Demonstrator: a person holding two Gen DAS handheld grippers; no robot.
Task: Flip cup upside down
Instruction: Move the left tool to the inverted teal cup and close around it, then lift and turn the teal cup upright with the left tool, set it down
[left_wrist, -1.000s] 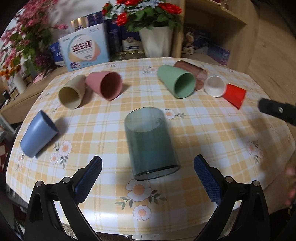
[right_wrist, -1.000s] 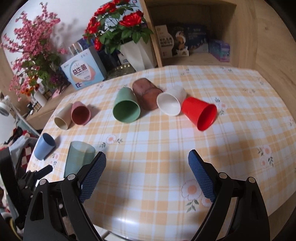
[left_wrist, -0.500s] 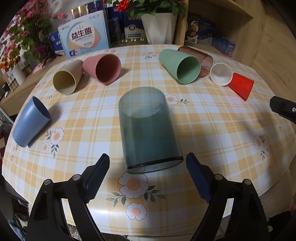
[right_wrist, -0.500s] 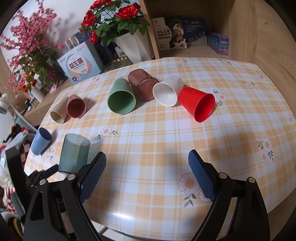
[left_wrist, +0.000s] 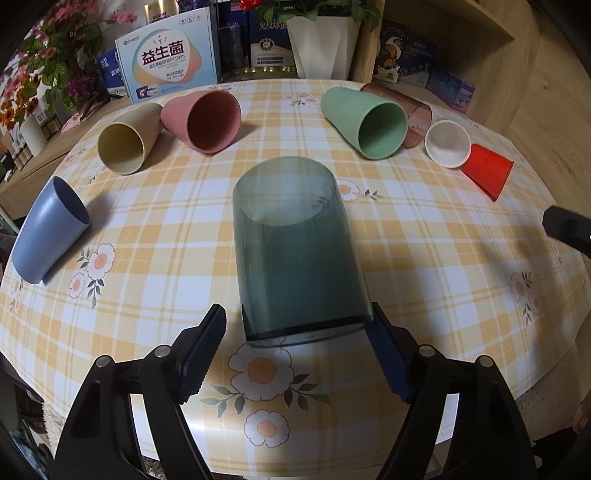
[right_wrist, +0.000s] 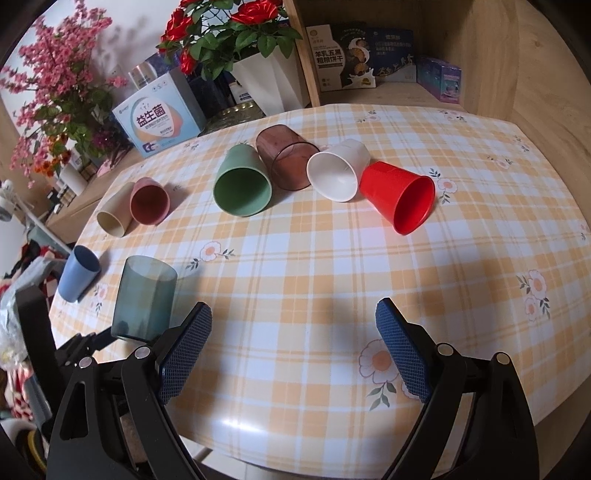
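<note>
A clear teal cup (left_wrist: 295, 254) stands on the checked tablecloth (left_wrist: 424, 236) with its closed end up and its rim on the table. My left gripper (left_wrist: 295, 350) is open, its blue pads either side of the cup's near rim, the right pad close to it. The cup also shows in the right wrist view (right_wrist: 144, 299), at the left. My right gripper (right_wrist: 293, 354) is open and empty above the table's near edge.
Several cups lie on their sides: blue (left_wrist: 48, 230), beige (left_wrist: 123, 144), pink (left_wrist: 203, 120), green (left_wrist: 365, 123), brown (right_wrist: 286, 160), white (right_wrist: 338, 173), red (right_wrist: 400, 201). Boxes and flower pots stand behind the table. A wooden shelf is at the back right.
My left gripper has moved forward to the teal cup and its jaws have narrowed around the rim. The right gripper has shifted slightly and stays open.
</note>
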